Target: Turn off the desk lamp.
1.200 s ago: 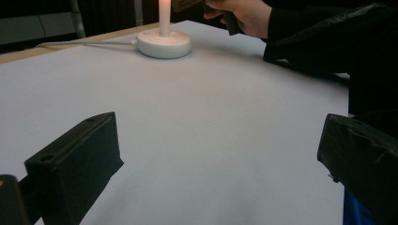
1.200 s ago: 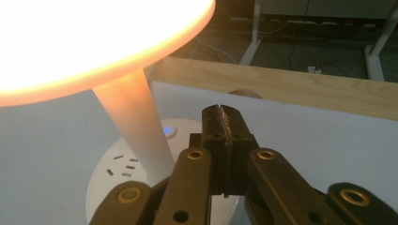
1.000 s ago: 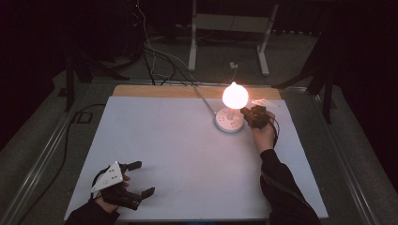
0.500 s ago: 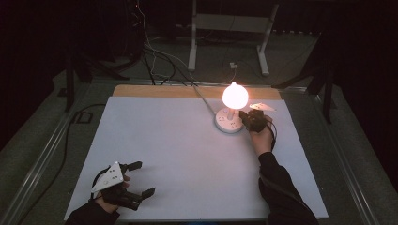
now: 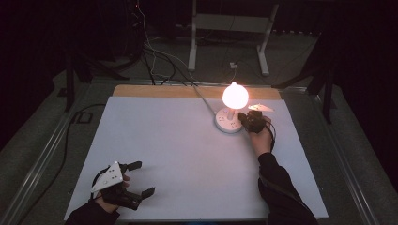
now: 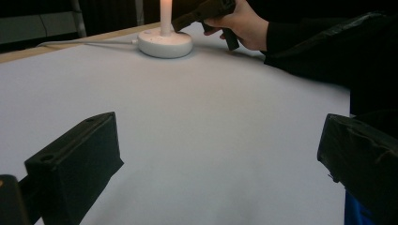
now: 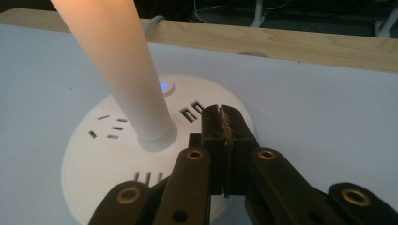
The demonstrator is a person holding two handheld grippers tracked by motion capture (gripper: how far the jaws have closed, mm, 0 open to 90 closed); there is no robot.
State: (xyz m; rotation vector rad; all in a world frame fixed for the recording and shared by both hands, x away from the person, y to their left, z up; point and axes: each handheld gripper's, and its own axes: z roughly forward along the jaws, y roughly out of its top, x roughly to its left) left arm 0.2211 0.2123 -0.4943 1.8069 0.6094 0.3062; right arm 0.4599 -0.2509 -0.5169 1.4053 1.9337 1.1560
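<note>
Right tongs (image 7: 220,119), jaws pressed together, hang over the lamp base (image 7: 94,154), its blue button (image 7: 164,86) just ahead-left; left tongs (image 5: 136,180) gape wide, far off on the desk (image 5: 178,154).

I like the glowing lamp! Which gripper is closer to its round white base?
The right gripper: its shut fingers sit over the round white socket base beside the lit lamp stem. The left gripper rests open at the table's near left corner, far away.
</note>
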